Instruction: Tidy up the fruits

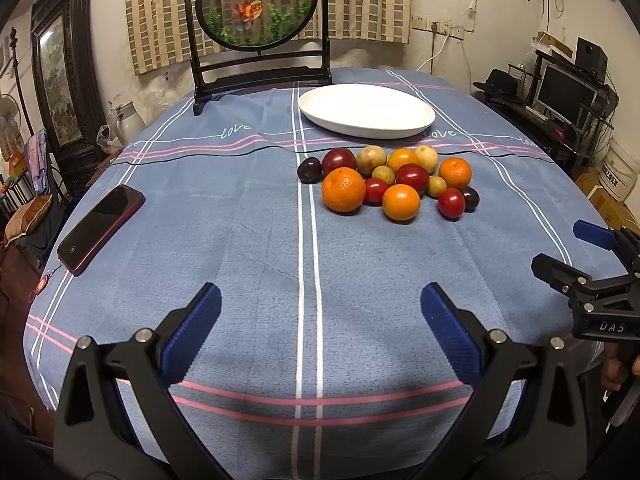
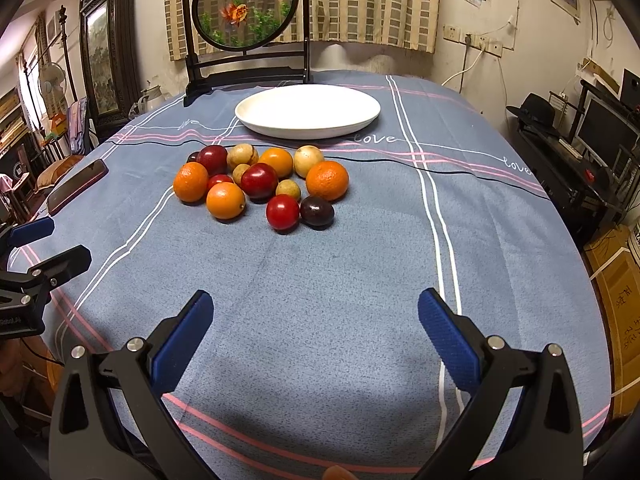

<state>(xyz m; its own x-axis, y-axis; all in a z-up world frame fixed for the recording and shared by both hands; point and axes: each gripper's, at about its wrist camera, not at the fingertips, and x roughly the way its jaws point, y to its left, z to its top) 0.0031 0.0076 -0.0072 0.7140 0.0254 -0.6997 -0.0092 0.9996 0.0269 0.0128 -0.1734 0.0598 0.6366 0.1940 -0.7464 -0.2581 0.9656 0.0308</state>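
Observation:
A cluster of fruit lies on the blue tablecloth: oranges (image 1: pixel 343 190) (image 2: pixel 327 180), red plums (image 1: pixel 451 203) (image 2: pixel 283 212), dark plums (image 2: pixel 317 211) and pale yellow-green fruits (image 1: pixel 371 160). A white oval plate (image 1: pixel 366 110) (image 2: pixel 308 111) stands just behind the cluster. My left gripper (image 1: pixel 320 312) is open and empty, near the table's front edge, well short of the fruit. My right gripper (image 2: pixel 316 316) is open and empty, also near the front edge. Each gripper shows at the side of the other's view (image 1: pixel 576 252) (image 2: pixel 52 240).
A red phone (image 1: pixel 102 228) (image 2: pixel 78 191) lies at the table's left side. A round goldfish screen on a dark stand (image 1: pixel 258 4) (image 2: pixel 246 4) stands at the table's far edge behind the plate. Furniture and a monitor (image 1: pixel 566 90) stand to the right.

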